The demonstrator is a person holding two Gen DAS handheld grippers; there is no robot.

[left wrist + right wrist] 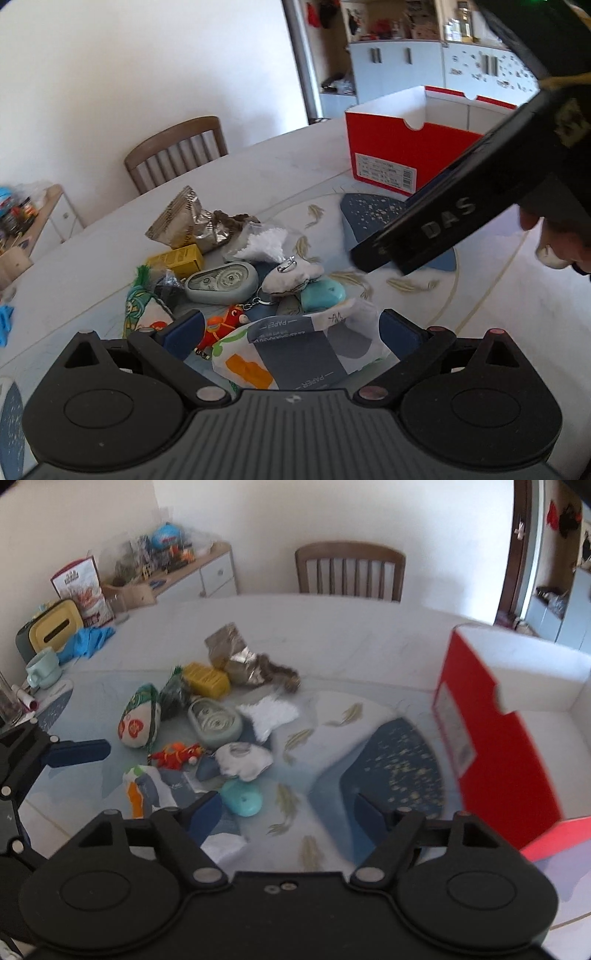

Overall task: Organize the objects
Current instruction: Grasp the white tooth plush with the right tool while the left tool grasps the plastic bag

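The surface [332, 620] carries a red box [491, 738] to the right of the right tool [288, 812], whose fingers are spread with nothing between them. The left tool [291, 328] stands released around a paper packet [295, 354], and just ahead of it lie a grey case [221, 282] and a yellow carton [181, 260].

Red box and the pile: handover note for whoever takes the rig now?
Left claw: open, low over the paper-wrapped packet, not gripping.
Right claw: open, holds nothing, beside the teal stone.
Red box: open on the table, what shows of its inside is bare.
Pile, all on the table: yellow box, grey gear case, red toy, foil bag.
Done: nothing boxed that I can see. Left: the whole pile.
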